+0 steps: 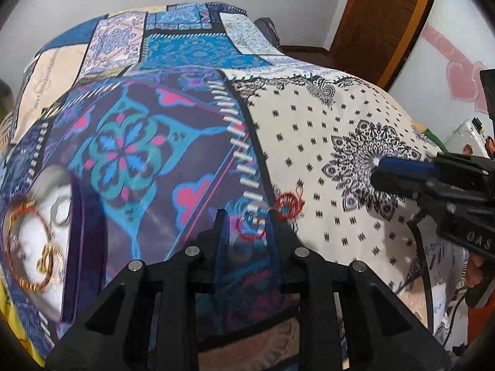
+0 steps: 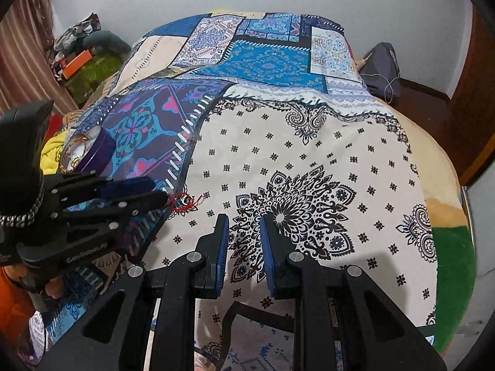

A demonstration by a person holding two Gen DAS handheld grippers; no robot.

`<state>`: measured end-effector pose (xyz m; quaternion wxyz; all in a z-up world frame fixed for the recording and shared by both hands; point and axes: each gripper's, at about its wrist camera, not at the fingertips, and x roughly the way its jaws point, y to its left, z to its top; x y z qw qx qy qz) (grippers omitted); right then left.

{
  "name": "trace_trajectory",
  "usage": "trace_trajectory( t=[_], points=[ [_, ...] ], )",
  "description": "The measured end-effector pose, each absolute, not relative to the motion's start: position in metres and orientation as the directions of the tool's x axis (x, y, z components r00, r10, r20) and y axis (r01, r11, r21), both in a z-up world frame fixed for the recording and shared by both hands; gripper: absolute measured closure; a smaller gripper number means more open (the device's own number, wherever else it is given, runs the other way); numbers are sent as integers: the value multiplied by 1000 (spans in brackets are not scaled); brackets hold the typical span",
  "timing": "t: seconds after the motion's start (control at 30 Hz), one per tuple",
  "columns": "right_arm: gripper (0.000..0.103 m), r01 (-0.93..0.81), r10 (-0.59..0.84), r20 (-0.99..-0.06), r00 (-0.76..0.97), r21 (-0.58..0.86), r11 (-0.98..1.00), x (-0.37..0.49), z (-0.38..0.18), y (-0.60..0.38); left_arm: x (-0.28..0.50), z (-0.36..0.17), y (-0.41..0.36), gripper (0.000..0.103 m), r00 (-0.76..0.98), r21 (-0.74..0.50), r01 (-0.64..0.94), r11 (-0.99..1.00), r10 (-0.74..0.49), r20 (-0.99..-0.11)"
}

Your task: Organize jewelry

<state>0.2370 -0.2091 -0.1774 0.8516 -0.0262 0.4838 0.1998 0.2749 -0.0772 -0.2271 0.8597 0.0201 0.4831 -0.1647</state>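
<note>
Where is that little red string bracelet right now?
The red bracelet lies on the bedspread just beyond the left tool tips; in the right wrist view it's left of centre.

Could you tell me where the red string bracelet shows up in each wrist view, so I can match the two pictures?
Left wrist view: the red string bracelet lies low in the centre, by the left gripper fingertips, partly blurred.
Right wrist view: it lies left of centre, at the tip of the left gripper coming in from the left edge.
Shared landmark: the white dashed stitching line on the bedspread, ending beside the bracelet in both views.
</note>
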Motion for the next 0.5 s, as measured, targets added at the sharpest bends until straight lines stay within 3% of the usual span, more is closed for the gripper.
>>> trace_trajectory(
  t=[0.1,0.13,0.17,0.5],
  points=[
    [85,-369,325,-834,447,159,916,239,-178,-206,279,-229,-82,84,482,-116,308,944,-260,-837],
    [85,-372,329,-832,446,162,914,239,-178,-205,280,-229,-84,96,484,-110,312,944,-257,-836],
    [85,-377,332,-831,446,163,912,240,-177,-203,280,-230,-85,97,481,-108,319,942,-259,-838],
    [85,-446,334,-848,412,132,885,243,-188,-173,259,-204,-59,98,568,-133,256,957,-261,-780]
  ],
)
